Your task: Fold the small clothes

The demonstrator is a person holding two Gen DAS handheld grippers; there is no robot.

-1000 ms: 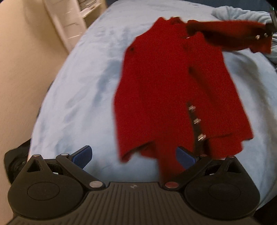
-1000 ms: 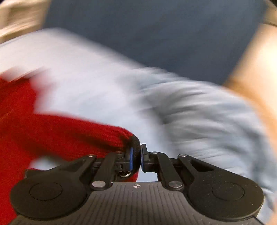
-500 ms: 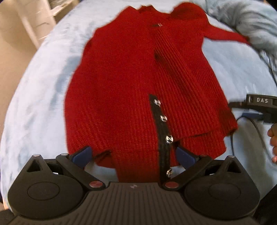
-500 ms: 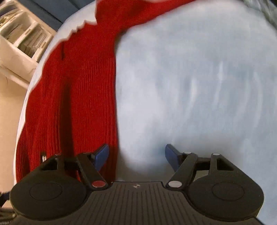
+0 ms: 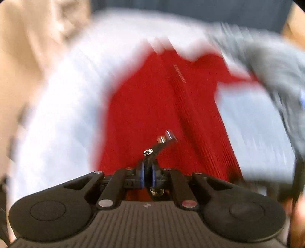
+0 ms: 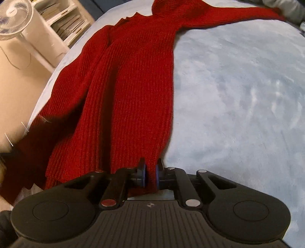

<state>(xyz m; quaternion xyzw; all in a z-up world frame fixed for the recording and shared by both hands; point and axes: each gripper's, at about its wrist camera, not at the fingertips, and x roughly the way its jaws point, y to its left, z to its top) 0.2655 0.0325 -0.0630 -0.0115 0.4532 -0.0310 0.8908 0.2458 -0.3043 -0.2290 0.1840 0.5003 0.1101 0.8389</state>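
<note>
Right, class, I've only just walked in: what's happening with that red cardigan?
A person with a gripper in each hand is folding it. The left gripper is shut on the cardigan's dark button band; the right gripper pinches the hem. The rest lies spread on a pale blue blanket, one sleeve stretched out.

A pale blue fleecy blanket (image 6: 238,91) covered the bed. Beyond its far left edge stood a white pedestal fan (image 6: 13,17) beside a white shelf unit (image 6: 63,24) stacked with papers. A crumpled grey cloth (image 5: 270,72) lay at the far right of the bed, blurred.
</note>
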